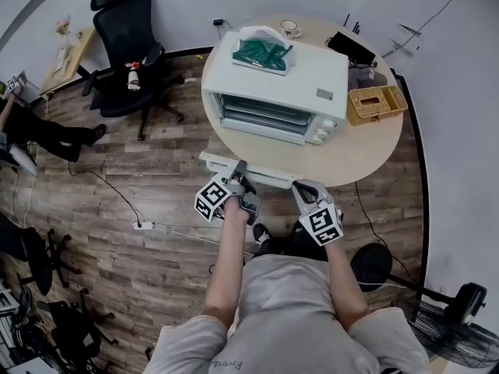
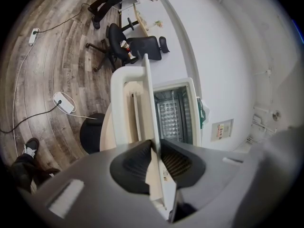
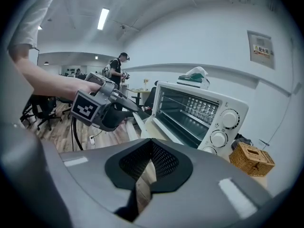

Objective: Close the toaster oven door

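A white toaster oven [image 1: 277, 84] stands on a round table [image 1: 366, 154], its door [image 1: 265, 174] folded down flat toward me. My left gripper [image 1: 238, 174] is at the door's left end. In the left gripper view the door [image 2: 142, 103] runs edge-on between the jaws, and the left gripper [image 2: 156, 148] is shut on that edge. The oven's rack [image 2: 173, 115] shows beyond. My right gripper [image 1: 300, 187] is at the door's right end, near the table's rim. In its own view the right gripper [image 3: 151, 148] is shut with nothing held, facing the oven [image 3: 204, 113].
A green bag [image 1: 263, 51] lies on the oven's top. A wicker basket [image 1: 376, 103], a cup [image 1: 291, 28] and a dark device [image 1: 351, 47] sit on the table. A black office chair [image 1: 129, 45] stands at the left, and a power strip [image 1: 143, 225] lies on the wood floor.
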